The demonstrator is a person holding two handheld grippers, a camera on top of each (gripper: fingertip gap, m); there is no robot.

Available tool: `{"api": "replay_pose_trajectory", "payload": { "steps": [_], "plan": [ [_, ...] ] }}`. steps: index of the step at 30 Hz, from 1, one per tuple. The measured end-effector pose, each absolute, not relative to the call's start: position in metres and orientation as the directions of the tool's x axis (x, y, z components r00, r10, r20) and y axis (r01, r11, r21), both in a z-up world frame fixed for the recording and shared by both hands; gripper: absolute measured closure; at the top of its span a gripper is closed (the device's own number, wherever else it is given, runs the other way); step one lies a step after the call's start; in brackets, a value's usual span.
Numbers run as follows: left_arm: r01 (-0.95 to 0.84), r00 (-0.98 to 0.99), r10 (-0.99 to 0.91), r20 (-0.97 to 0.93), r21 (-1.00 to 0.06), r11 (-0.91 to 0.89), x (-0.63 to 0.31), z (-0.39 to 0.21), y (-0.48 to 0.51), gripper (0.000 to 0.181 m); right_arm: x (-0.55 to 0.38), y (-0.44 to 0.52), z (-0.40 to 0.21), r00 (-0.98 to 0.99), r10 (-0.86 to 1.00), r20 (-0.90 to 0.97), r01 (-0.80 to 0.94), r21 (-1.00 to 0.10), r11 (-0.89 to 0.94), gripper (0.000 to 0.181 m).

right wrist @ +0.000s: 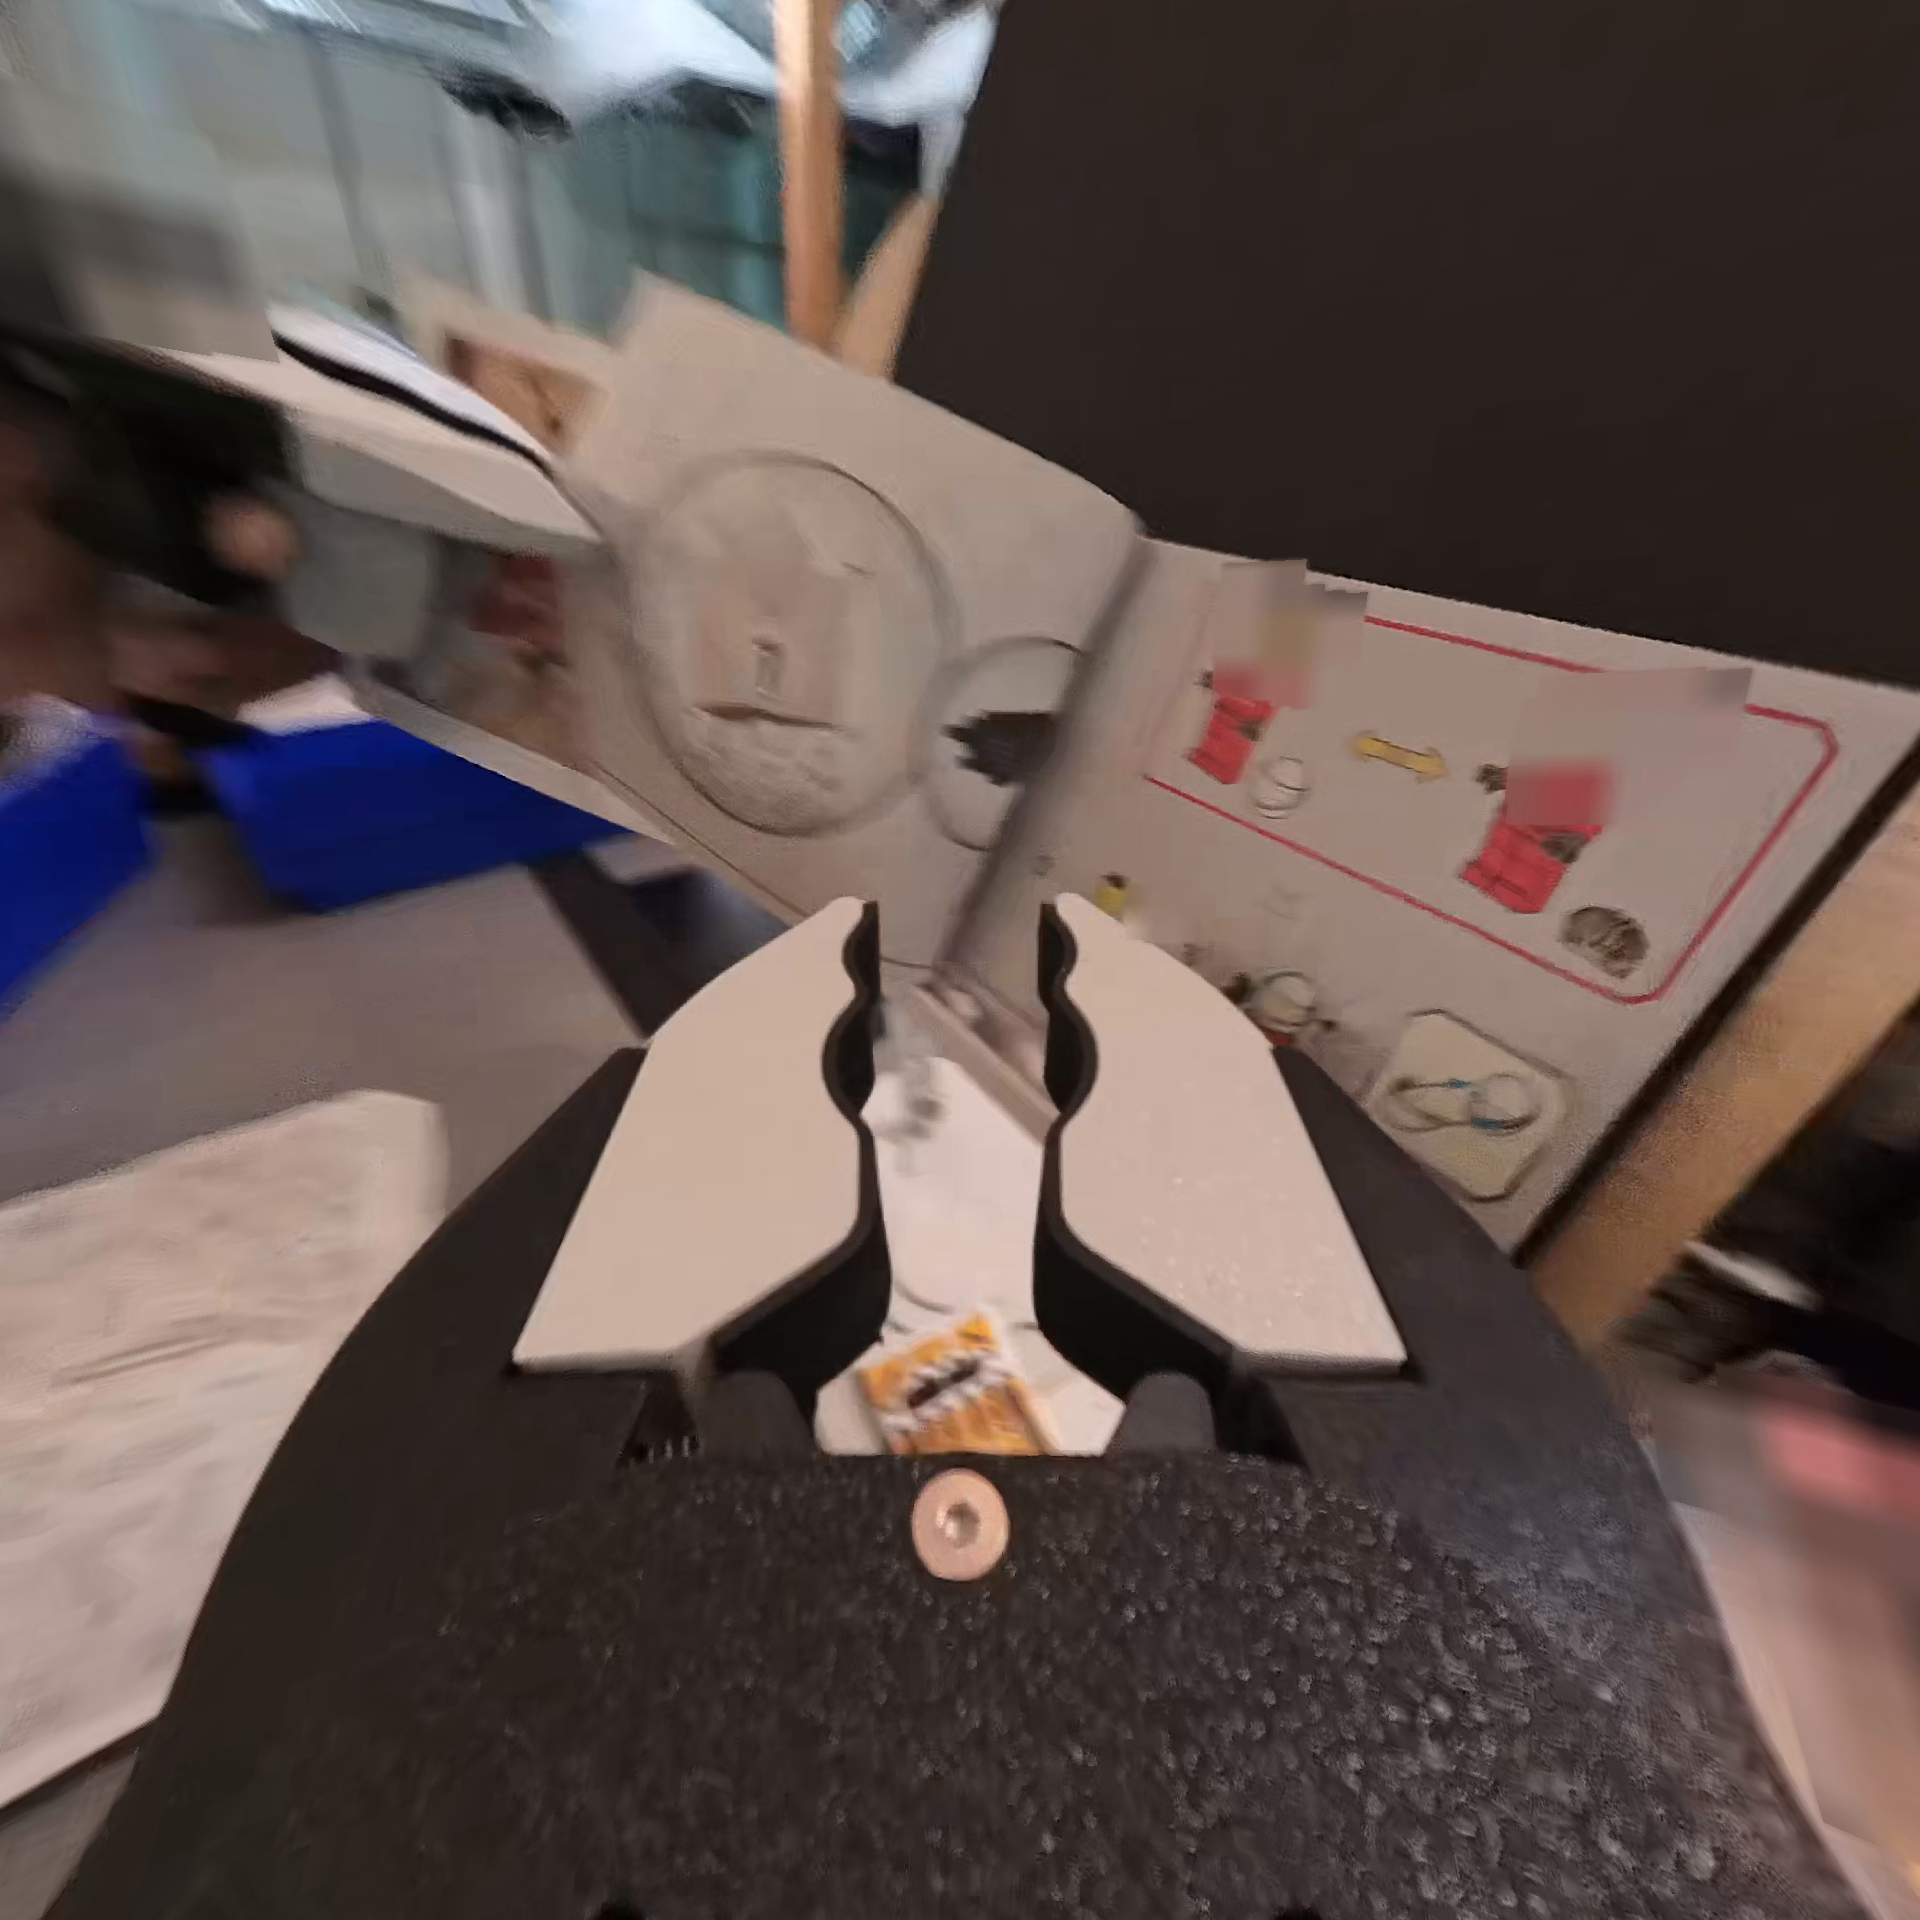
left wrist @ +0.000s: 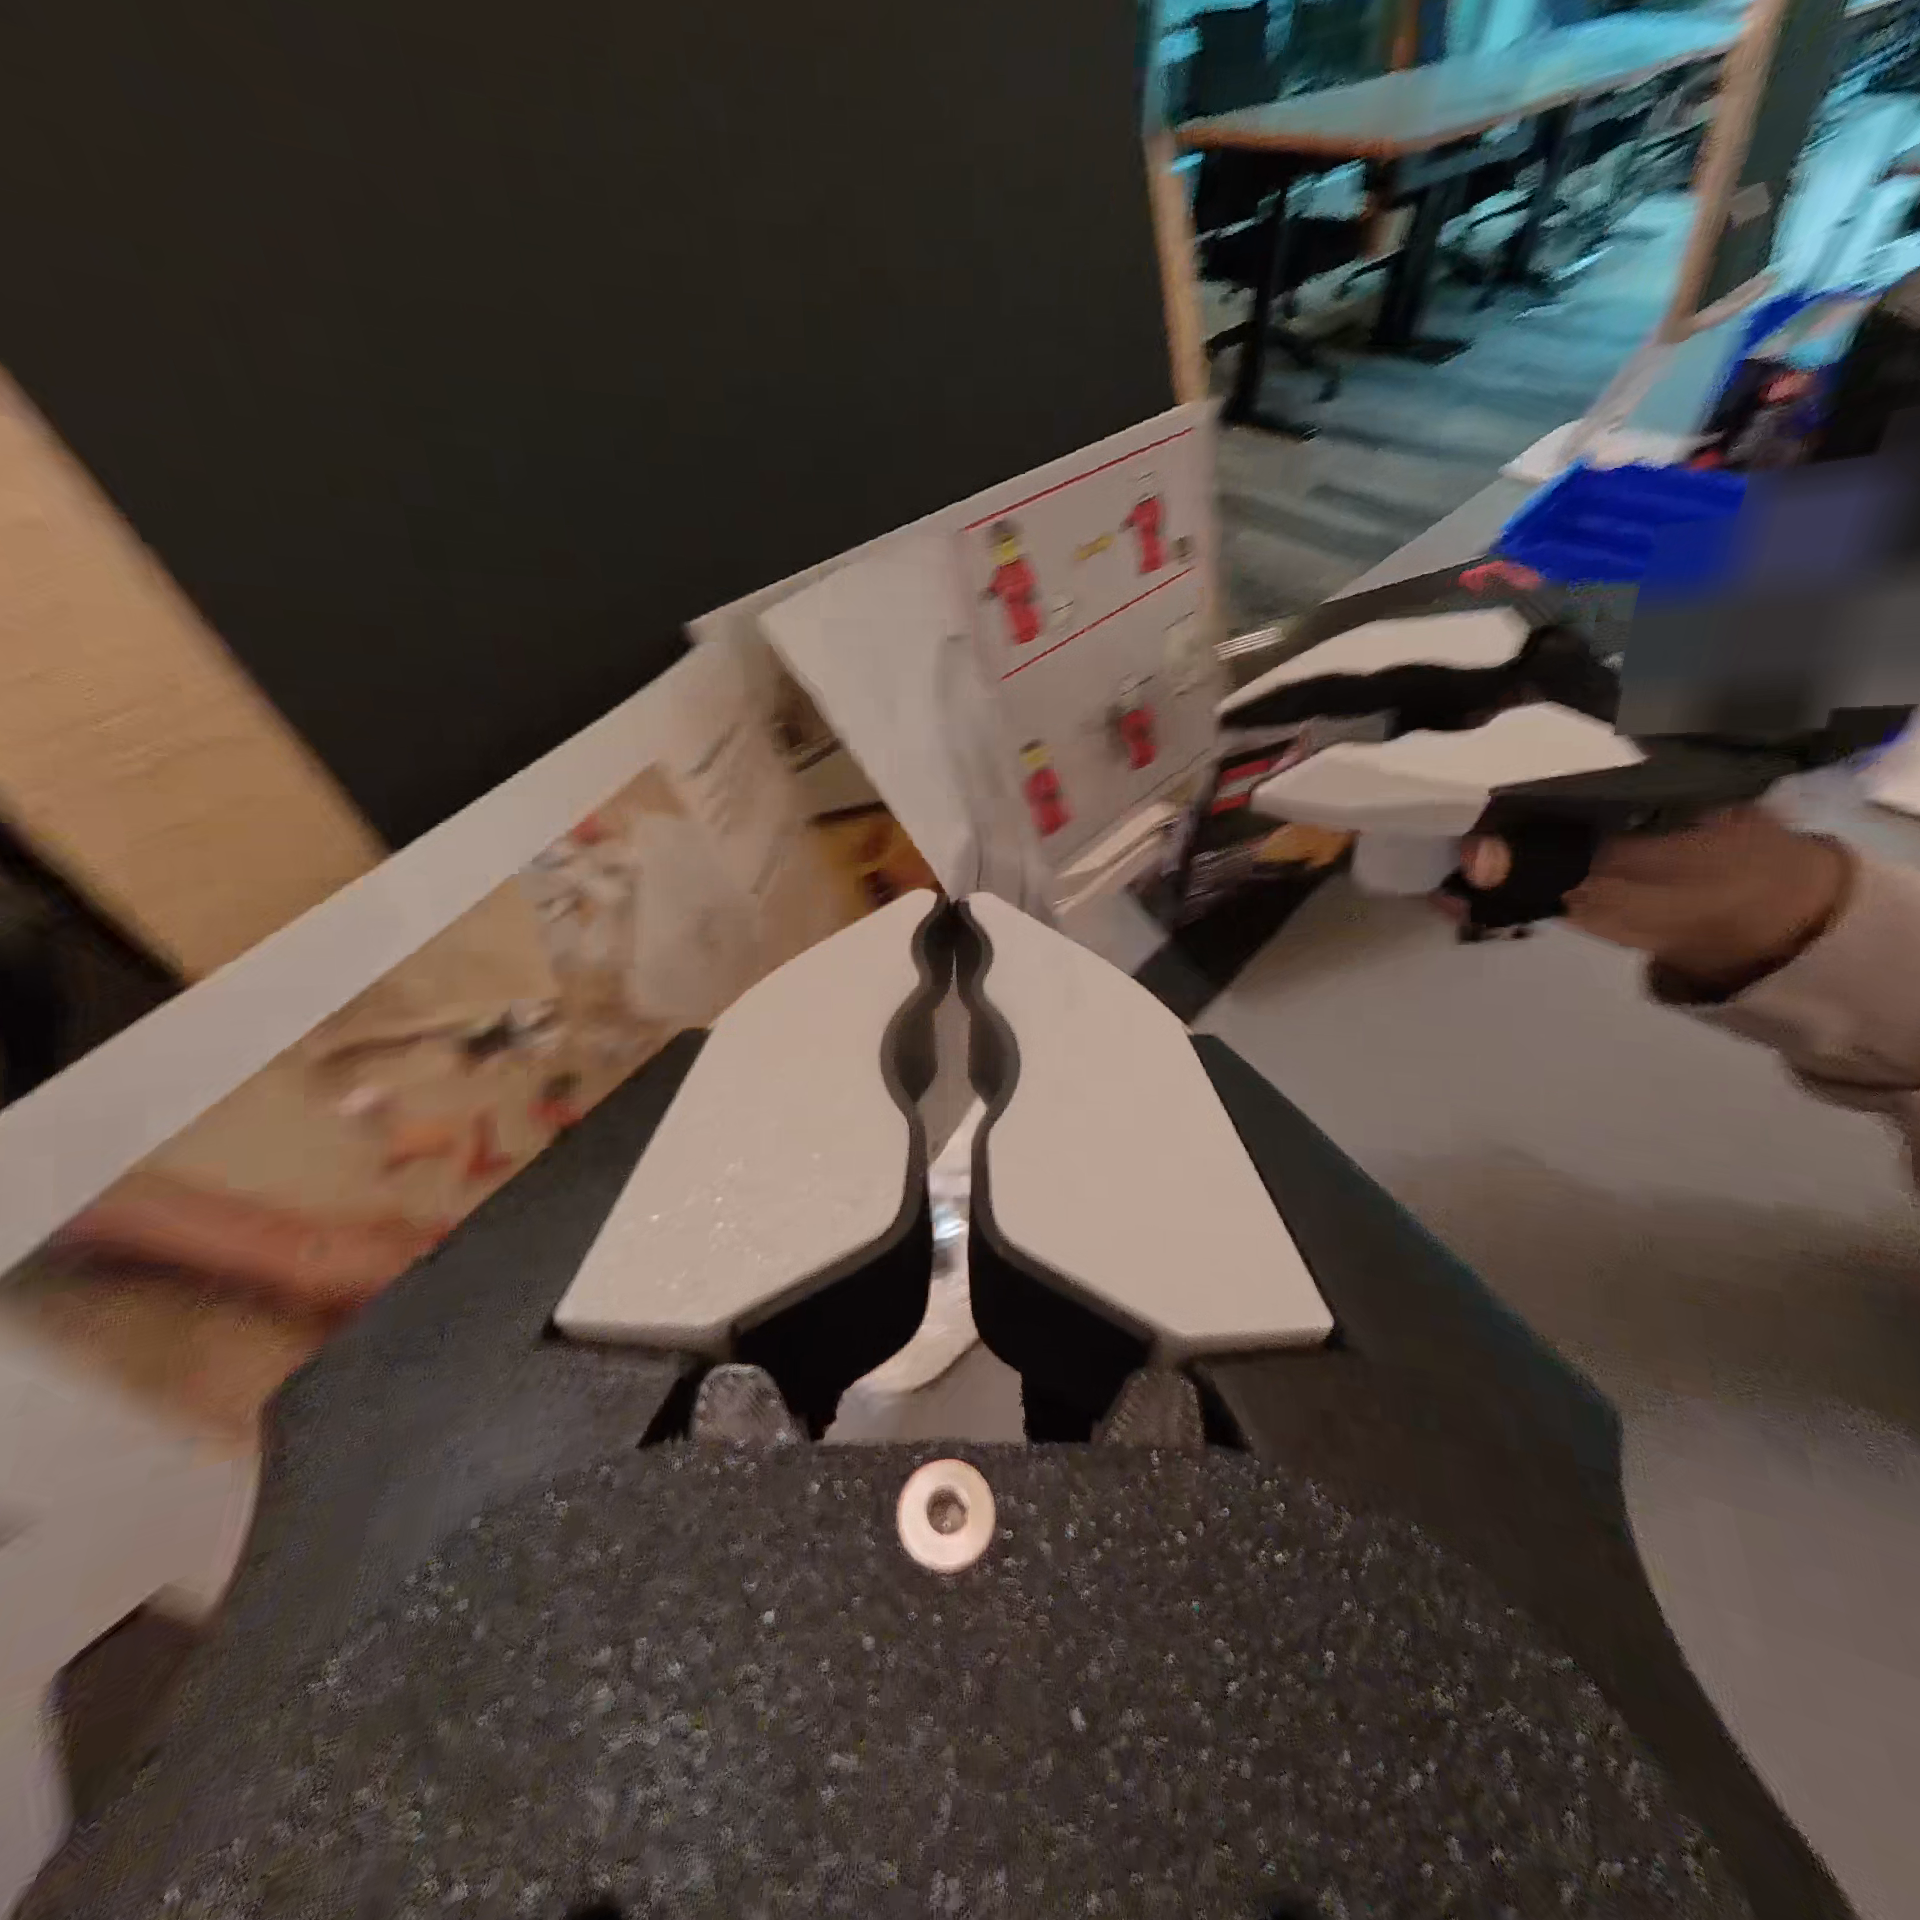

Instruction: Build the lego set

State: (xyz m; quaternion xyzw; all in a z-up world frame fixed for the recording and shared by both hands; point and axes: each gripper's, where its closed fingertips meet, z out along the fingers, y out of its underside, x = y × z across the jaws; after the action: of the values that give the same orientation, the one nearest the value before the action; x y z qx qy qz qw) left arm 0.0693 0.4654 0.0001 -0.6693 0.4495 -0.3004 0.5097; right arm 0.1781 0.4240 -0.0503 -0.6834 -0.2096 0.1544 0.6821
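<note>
While the left gripper (left wrist: 954,914) has its jaws pinched together on the lower edge of a page of the instruction booklet (left wrist: 1081,644), lifting that leaf off the table (left wrist: 1455,1299), the right gripper (right wrist: 956,925) waits just in front of the booklet's spine with a narrow gap between its tips and nothing in them. The main risk, as I judge it, is the thin paper: a sharp pull could tear it or let it slip free (the frames are blurred, so things are moving fast). Loose lego pieces (left wrist: 509,1049) lie blurred on the open box (left wrist: 343,1122) left of the booklet; a flopping page or a swinging gripper could scatter them. A blue bin (right wrist: 343,800) sits beyond the booklet, well apart.
</note>
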Motion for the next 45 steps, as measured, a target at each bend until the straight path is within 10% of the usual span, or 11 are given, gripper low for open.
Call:
{"api": "replay_pose_trajectory", "payload": {
  "steps": [13,39,45],
  "plan": [
    [-0.342,0.701,-0.702,-0.127,-0.923,-0.175,-0.012,-0.047,0.568,0.181,0.145,0.514,-0.078,0.734,0.174,0.656,0.675,-0.733,-0.083,0.167],
    [-0.263,0.788,-0.602,-0.127,-0.954,-0.143,-0.029,-0.051,0.611,0.173,0.103,0.528,-0.076,0.665,0.266,0.697,0.735,-0.674,-0.073,0.172],
    [-0.153,0.805,-0.56,-0.196,-0.981,0.122,-0.02,0.025,0.538,0.169,0.105,0.528,-0.076,0.661,0.21,0.721,0.749,-0.654,-0.113,0.173]
  ]
}}
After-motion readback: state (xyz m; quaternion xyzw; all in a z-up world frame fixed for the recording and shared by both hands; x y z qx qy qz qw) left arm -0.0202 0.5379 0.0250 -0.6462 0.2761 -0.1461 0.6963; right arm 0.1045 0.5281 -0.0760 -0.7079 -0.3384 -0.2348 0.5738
